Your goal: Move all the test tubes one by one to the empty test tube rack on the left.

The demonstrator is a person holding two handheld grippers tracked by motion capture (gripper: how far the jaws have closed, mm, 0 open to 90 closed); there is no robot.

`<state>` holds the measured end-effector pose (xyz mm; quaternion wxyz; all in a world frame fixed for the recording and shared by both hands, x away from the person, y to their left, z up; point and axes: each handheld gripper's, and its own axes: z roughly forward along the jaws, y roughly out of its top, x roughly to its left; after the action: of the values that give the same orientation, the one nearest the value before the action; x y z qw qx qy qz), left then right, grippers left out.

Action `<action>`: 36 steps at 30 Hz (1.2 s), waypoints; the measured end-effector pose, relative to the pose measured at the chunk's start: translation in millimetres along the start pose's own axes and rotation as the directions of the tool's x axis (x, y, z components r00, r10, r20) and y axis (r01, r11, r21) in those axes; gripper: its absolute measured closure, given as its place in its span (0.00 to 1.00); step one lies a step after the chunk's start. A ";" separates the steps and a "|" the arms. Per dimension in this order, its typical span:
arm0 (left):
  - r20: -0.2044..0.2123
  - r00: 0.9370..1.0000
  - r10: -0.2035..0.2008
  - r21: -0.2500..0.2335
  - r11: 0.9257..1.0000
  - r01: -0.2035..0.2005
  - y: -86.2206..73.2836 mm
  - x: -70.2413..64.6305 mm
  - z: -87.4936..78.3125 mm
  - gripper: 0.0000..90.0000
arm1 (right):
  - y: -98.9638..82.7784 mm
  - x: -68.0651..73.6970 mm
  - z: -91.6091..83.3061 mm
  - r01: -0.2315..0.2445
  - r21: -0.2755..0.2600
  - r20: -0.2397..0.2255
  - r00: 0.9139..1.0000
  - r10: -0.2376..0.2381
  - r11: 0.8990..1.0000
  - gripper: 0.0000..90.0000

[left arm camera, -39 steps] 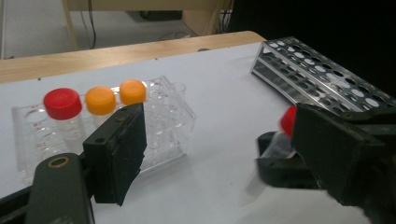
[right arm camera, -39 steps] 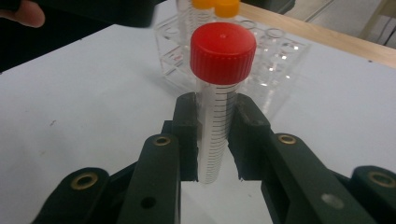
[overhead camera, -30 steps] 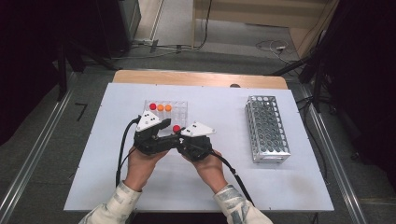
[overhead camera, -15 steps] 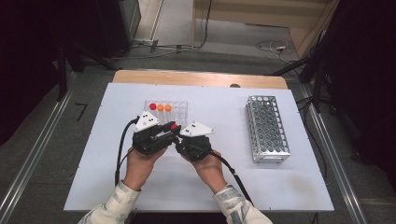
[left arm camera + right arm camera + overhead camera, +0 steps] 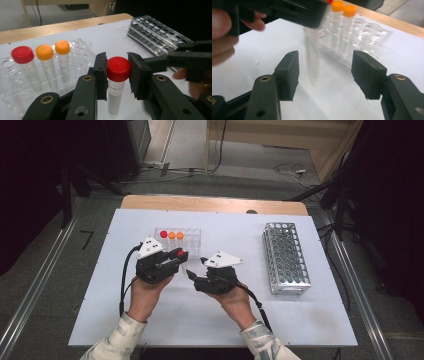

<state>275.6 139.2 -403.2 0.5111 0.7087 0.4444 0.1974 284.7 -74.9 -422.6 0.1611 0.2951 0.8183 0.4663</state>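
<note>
Surroundings: grey floor with cables and dark stands around a white bench [image 5: 310, 320] with a wooden strip along its far edge.
Landmark: clear plastic rack [image 5: 192, 237] on the bench's far-left part; all places below are given relative to it.
Rack contents: one red-capped tube [image 5: 23, 55] and two orange-capped tubes [image 5: 45, 52], upright in a row along its far-left side; the other wells look unfilled.
Metal rack [image 5: 286, 257]: well apart from the clear rack, on the bench's right part, lying lengthwise away from the person.
Left tongs [image 5: 179, 255]: just at the near edge of the clear rack, held in the person's left hand [image 5: 147, 290]; pads clamped on the red cap of a tube.
Held tube [image 5: 117, 82]: upright between the left tongs' pads, cap gripped on both sides, clear body with printed marks hanging below; beside the clear rack's near side, not in a well. Whether its tip touches the bench I cannot tell.
Right tongs [image 5: 192, 274]: nearer the person than the clear rack, just right of the left tongs, held in the right hand [image 5: 235, 300]; spread wide, nothing between the pads.
Tube versus right tongs: in the right gripper view the hanging tube body [image 5: 312, 57] appears blurred beyond the gap, closer to the left pad, not touching either pad.
</note>
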 end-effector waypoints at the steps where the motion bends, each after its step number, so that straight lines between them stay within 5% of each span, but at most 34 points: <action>1: -0.009 1.000 -0.002 0.000 1.000 0.002 0.6 1.6 -1.4 0.78 | -1.9 -3.2 -5.1 -0.007 0.002 0.005 1.000 0.007 1.000 0.41; 14: -0.079 0.997 -0.024 -0.030 0.999 0.022 19.0 23.1 -21.7 0.78 | -43.0 -42.2 -59.5 -0.048 0.044 0.087 0.995 0.045 0.998 0.34; 25: -0.163 0.986 -0.040 -0.062 0.998 0.030 41.0 47.3 -35.1 0.78 | -64.1 -45.6 -82.1 -0.043 0.059 0.109 0.993 0.036 0.997 0.32; 36: -0.244 0.966 -0.081 -0.071 0.995 0.066 54.2 73.6 -17.4 0.78 | -72.6 -49.7 -88.5 -0.057 0.068 0.118 0.992 0.049 0.996 0.32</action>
<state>324.8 205.5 -360.4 0.4805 0.6455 0.5241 0.2787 251.3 -193.8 -440.0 0.1852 0.3488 0.8155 0.4230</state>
